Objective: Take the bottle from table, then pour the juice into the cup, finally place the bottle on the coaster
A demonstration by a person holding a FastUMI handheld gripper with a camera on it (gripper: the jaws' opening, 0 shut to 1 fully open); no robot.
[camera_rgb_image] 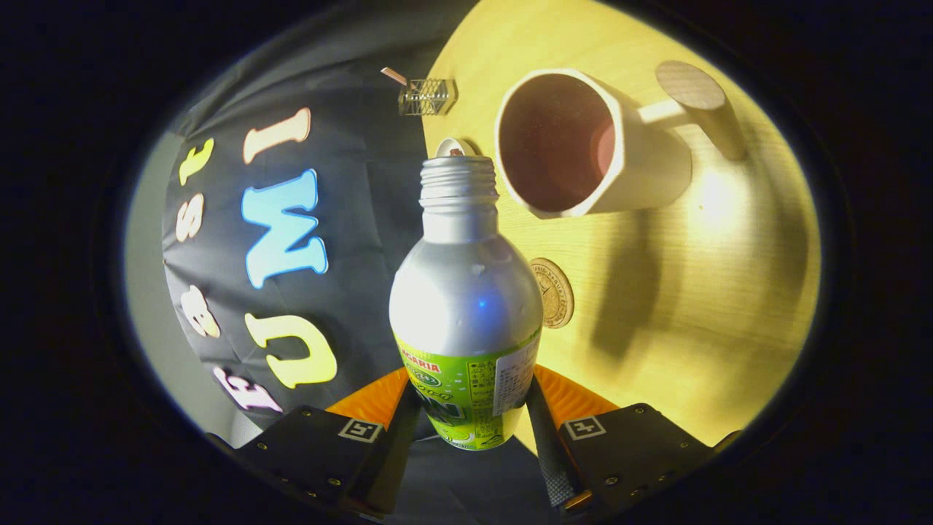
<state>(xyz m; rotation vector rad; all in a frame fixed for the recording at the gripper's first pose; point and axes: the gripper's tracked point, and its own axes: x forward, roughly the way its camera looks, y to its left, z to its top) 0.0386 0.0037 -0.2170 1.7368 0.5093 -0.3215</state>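
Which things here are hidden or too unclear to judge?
- Bottle, gripper view: its base is hidden between the jaws of the gripper clamped on it; juice level unseen through opaque metal.
- Cup: dark inside, contents unclear.
- Coaster: partly behind the bottle.
- Small wire object beyond: too small to identify.

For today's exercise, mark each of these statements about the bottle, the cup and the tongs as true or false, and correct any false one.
1. The tongs grip the bottle on both sides. True.
2. The bottle still has its cap on. False: its threaded neck is open.
3. The cup lies beyond the bottle's mouth, its opening facing the camera. True.
4. The bottle rests on the round coaster. False: it is held in the tongs, and the coaster lies flat on the table beside it.
5. The cup has no handle. False: a handle juts from its side.
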